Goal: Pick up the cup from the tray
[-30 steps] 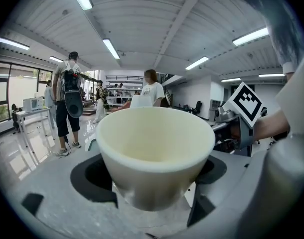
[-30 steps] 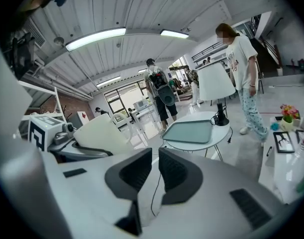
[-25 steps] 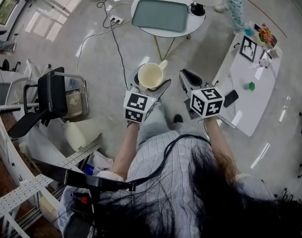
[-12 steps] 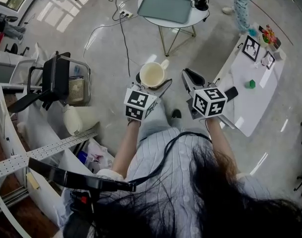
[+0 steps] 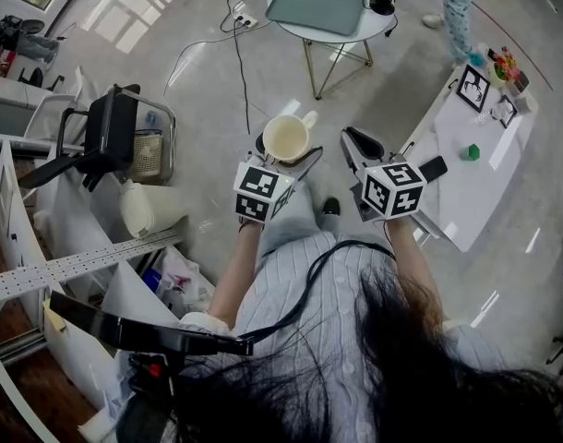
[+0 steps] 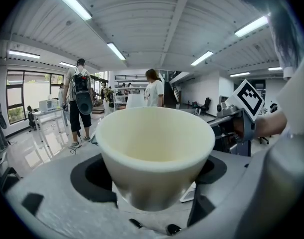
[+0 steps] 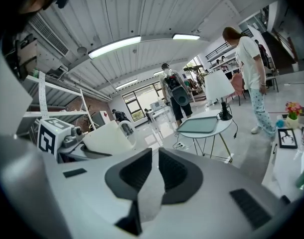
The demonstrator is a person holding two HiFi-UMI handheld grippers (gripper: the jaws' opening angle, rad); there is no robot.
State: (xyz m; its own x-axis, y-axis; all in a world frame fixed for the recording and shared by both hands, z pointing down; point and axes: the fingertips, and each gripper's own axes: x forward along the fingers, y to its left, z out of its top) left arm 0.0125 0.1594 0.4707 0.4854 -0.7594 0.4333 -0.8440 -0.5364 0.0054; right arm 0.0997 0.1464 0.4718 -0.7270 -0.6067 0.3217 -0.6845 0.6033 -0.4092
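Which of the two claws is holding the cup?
The left claw: its jaws grip the cream cup by its sides. The right claw beside it has its jaws together with nothing between them.

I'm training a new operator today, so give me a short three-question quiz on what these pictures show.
1. True or false: the left claw is gripping the cup.
2. The tray on the far table is: A) empty, B) holding the cup, C) stacked with plates.
3. Fill in: the right claw holds nothing, and its jaws are ____ (open or shut).

Key: 1 true; 2 A; 3 shut.
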